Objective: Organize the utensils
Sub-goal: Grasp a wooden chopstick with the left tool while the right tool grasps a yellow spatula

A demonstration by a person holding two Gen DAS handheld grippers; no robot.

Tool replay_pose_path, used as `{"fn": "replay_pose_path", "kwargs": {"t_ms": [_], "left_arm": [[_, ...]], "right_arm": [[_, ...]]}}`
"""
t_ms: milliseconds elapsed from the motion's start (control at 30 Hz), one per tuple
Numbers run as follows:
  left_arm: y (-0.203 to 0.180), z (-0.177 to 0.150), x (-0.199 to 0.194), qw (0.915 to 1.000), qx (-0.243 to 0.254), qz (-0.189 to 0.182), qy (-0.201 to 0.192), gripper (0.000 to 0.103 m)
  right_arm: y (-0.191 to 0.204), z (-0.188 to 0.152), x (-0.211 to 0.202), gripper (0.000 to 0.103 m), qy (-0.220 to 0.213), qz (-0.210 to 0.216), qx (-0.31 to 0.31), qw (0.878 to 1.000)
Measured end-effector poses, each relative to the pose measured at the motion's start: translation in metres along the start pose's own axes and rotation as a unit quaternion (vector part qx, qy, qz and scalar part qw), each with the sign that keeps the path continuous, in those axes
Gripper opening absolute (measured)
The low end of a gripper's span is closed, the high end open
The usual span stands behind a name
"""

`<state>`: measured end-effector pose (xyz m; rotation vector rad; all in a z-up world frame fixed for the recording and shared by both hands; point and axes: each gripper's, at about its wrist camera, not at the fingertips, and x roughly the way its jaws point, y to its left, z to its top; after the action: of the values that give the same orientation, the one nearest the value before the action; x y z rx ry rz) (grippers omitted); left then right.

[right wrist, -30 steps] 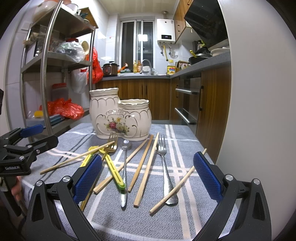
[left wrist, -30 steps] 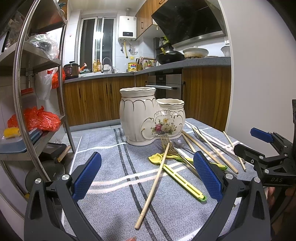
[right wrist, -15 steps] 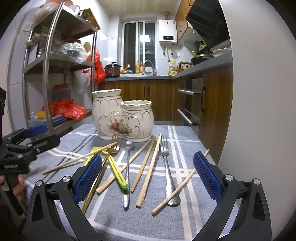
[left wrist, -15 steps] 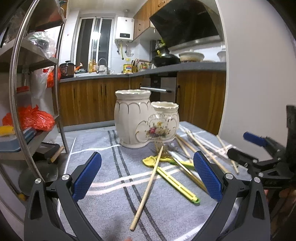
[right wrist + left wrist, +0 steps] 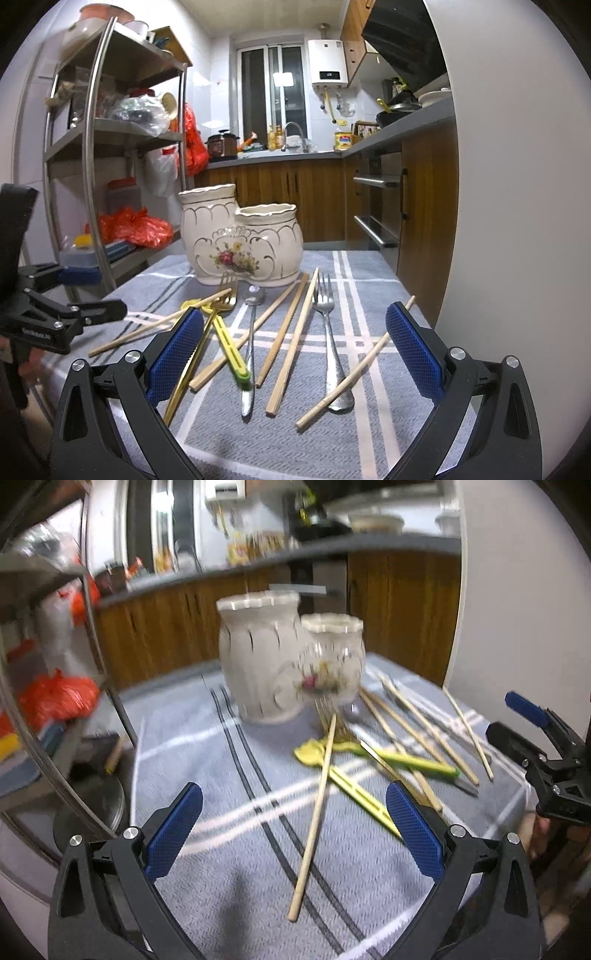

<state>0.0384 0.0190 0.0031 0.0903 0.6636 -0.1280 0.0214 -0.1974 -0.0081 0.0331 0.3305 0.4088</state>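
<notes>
A cream two-pot ceramic holder (image 5: 240, 240) (image 5: 288, 668) with a flower print stands at the back of the grey striped cloth. In front of it lie several wooden chopsticks (image 5: 291, 343), a silver fork (image 5: 328, 339), a silver spoon (image 5: 251, 332), a gold fork (image 5: 214, 317) and yellow-green plastic utensils (image 5: 229, 347) (image 5: 388, 757). One chopstick (image 5: 314, 819) lies apart, nearest my left gripper (image 5: 293, 834), which is open and empty above it. My right gripper (image 5: 293, 354) is open and empty above the front of the pile.
A metal shelf rack (image 5: 92, 155) with red bags stands left of the table. A white wall (image 5: 517, 221) borders the table's right side. Wooden cabinets (image 5: 295, 199) and a counter lie behind. The cloth's left half (image 5: 207, 760) holds no utensils.
The left wrist view has tilted downward and blurred with motion; the lone chopstick now lies more centrally between the left fingers. The right gripper has barely shifted.
</notes>
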Motion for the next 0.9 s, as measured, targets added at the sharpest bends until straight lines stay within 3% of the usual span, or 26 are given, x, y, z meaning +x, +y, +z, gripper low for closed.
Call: {"fn": "replay_pose_path", "kwargs": {"t_ms": [200, 400, 467, 600, 667, 767, 900], "left_arm": [[-0.005, 0.003, 0.010, 0.9967, 0.060, 0.003, 0.054, 0.097], [-0.004, 0.008, 0.019, 0.9909, 0.078, -0.033, 0.105, 0.064], [-0.006, 0.009, 0.022, 0.9876, 0.089, -0.045, 0.121, 0.050], [-0.009, 0.011, 0.032, 0.9799, 0.102, -0.070, 0.156, 0.033], [-0.009, 0.011, 0.037, 0.9765, 0.104, -0.082, 0.170, 0.026], [-0.007, 0.009, 0.043, 0.9718, 0.108, -0.090, 0.190, 0.015], [0.000, 0.005, 0.046, 0.9711, 0.097, -0.096, 0.195, 0.005]], "right_arm": [[0.010, 0.004, -0.002, 0.098, 0.010, -0.001, -0.031, 0.999], [0.015, 0.021, 0.004, 0.098, 0.055, 0.002, -0.041, 0.998], [0.017, 0.028, 0.011, 0.098, 0.084, 0.010, -0.041, 0.996], [0.025, 0.040, 0.029, 0.095, 0.144, 0.036, -0.041, 0.988], [0.030, 0.041, 0.036, 0.091, 0.166, 0.049, -0.042, 0.984], [0.040, 0.044, 0.047, 0.077, 0.205, 0.066, -0.049, 0.975], [0.057, 0.044, 0.055, 0.064, 0.240, 0.089, -0.067, 0.964]]}}
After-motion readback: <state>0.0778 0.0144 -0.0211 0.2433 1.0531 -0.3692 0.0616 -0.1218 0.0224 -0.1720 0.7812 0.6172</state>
